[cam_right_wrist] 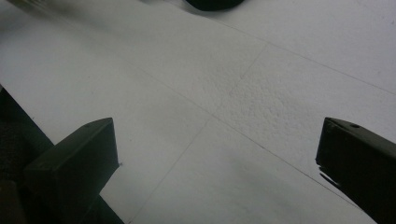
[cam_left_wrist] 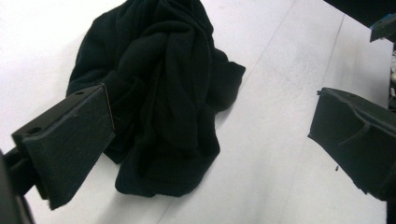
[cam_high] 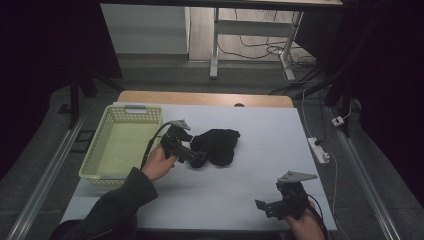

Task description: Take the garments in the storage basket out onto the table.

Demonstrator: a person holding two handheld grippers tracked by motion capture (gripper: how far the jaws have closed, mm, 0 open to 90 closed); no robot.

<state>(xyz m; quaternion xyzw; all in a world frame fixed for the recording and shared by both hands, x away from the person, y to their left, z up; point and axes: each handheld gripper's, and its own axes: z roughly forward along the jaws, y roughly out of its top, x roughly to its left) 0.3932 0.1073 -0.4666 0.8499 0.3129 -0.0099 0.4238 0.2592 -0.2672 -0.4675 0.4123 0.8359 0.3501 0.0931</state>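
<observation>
— Where's the black cloth (cam_high: 217,146)?
— Mid-table, crumpled, right of the basket (cam_high: 120,145). My left gripper (cam_high: 196,159) is spread wide at its near-left edge; folds hide any contact.
— The right gripper (cam_high: 268,206)?
— Released, holding nothing, near-right corner.

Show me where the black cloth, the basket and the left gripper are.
black cloth (cam_left_wrist: 159,93), left gripper view, middle of the crumpled heap
basket (cam_high: 96,150), high view, its left wall
left gripper (cam_high: 197,159), high view, between its open jaws
</observation>
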